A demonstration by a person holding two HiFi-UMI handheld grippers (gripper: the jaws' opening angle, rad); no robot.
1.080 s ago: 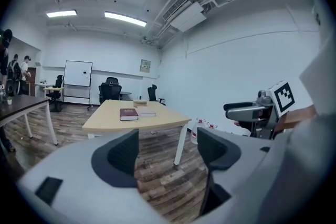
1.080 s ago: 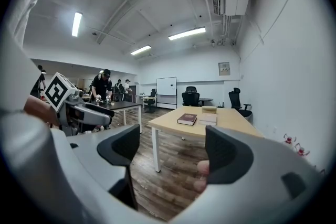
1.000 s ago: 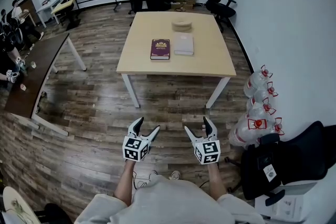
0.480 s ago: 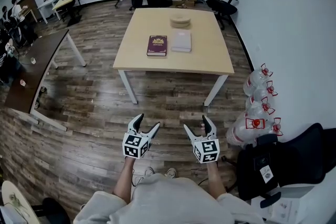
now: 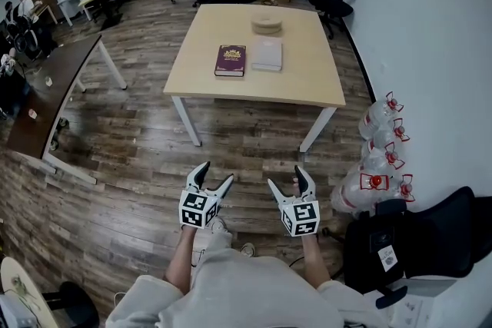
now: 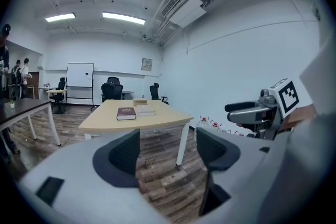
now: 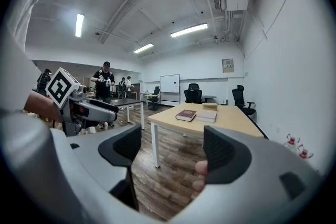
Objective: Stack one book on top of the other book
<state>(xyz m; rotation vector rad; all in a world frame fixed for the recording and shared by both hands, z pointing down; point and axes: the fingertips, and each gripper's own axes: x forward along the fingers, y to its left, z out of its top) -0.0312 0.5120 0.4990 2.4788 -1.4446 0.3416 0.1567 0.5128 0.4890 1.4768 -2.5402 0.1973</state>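
The left gripper (image 5: 216,173) and the right gripper (image 5: 287,177) hang side by side above the wooden floor (image 5: 138,157), each with its fingers (image 6: 122,153) spread wide and nothing between them. Well ahead of both sets of fingers, the maroon book (image 5: 231,60) and the white book (image 5: 267,54) lie flat on the table (image 5: 254,88). The maroon one is on the left fingers' side and the white one just beside it toward the right fingers, neither on top of the other.
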